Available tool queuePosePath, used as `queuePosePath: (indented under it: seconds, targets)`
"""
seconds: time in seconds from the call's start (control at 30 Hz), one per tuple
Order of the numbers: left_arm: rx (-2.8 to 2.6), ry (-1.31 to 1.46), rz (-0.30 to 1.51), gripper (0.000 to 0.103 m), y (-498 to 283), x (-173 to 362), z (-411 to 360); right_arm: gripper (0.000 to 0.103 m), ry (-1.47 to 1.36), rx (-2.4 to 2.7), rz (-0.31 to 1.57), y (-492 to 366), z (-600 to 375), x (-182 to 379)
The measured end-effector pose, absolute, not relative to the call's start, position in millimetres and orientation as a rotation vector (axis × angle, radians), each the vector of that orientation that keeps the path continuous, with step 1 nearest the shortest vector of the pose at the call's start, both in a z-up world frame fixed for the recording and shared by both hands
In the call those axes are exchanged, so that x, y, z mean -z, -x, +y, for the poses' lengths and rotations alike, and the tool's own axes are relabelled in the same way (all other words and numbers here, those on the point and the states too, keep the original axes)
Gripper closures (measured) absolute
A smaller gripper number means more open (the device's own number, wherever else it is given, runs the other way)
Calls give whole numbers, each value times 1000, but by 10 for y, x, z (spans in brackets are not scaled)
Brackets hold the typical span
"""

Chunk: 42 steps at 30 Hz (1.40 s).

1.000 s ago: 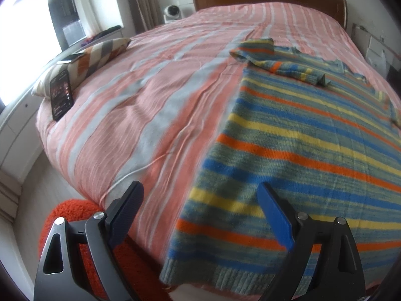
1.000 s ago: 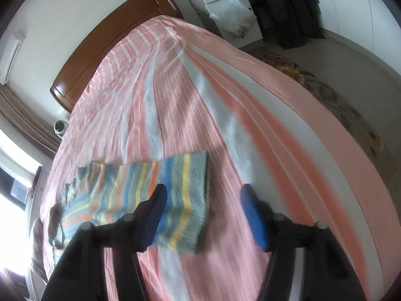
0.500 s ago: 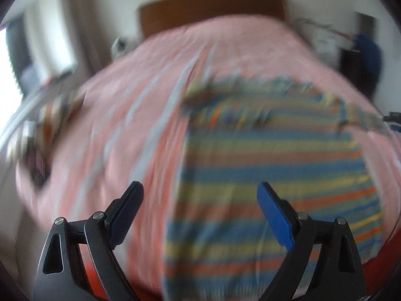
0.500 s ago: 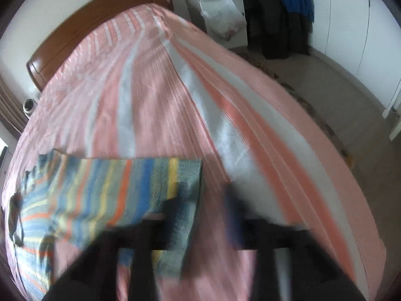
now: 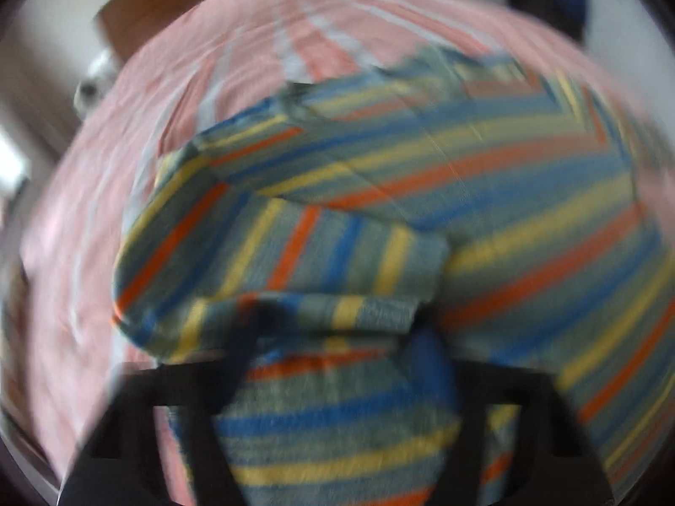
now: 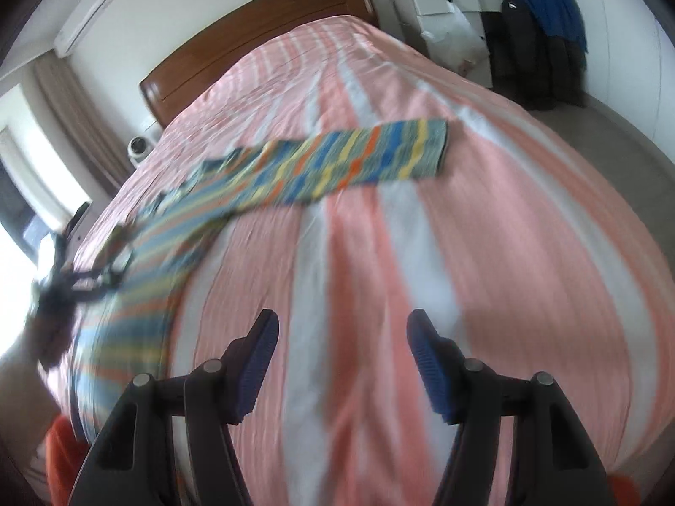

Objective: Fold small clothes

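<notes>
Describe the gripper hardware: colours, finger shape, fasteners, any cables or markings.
The right gripper has a black plastic frame with triangular cut-outs, silver round pivot pins, and blue ribbed pads on tapered fingers. The left gripper is blurred: same black frame, one blue pad visible. No cables, labels or sleeves are visible.

The sweater (image 5: 485, 194) is grey-green knit banded with blue, yellow and orange stripes. Under it the bedspread (image 6: 485, 261) runs in salmon-pink and white stripes. The headboard (image 6: 253, 29) is reddish-brown wood. Both grippers have black frames and blue pads (image 6: 426, 362). A blue garment (image 6: 548, 4) hangs over dark clothing by the white wall.
</notes>
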<state>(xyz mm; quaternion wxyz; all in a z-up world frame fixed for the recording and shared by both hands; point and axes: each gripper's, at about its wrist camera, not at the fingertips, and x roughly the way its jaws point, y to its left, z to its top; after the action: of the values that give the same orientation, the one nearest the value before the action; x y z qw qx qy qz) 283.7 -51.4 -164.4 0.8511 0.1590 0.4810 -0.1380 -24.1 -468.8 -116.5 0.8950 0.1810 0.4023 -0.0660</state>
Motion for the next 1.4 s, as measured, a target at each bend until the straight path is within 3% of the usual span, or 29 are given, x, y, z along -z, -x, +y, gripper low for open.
queuePosePath:
  seconds: [0.2,0.4,0.53,0.87,1.03,1.1,1.17,1.27,1.4]
  targets:
    - [-15,115,895,97,-3068,967,875,40,-271,104,790,454,-4429,1159]
    - [-373,343,957,97,-3187,1158,2270,40,-275,106,812,356,-4370,1320]
    - [-446,380,995,98,-3147,1457,2567,40,-251,125,823,330,-4320,1379]
    - [-462,391,1011,97,-3074,1642,2862,40,-212,144,838,289,-4295,1455]
    - [-471,439,991,87,-2872,1529,3084,40,-211,149,837,290,-4299,1469]
    - [-446,506,945,62,-2785,1456,3262,39,-207,148,836,281,-4302,1480]
    - [-417,575,927,47,-2793,1434,3406,38,-204,148,836,267,-4297,1492]
    - [-368,581,945,40,-2974,1465,3441,37,-192,154,841,230,-4284,1497]
    - [-299,491,1001,43,-3315,1588,3228,37,-163,163,850,205,-4251,1503]
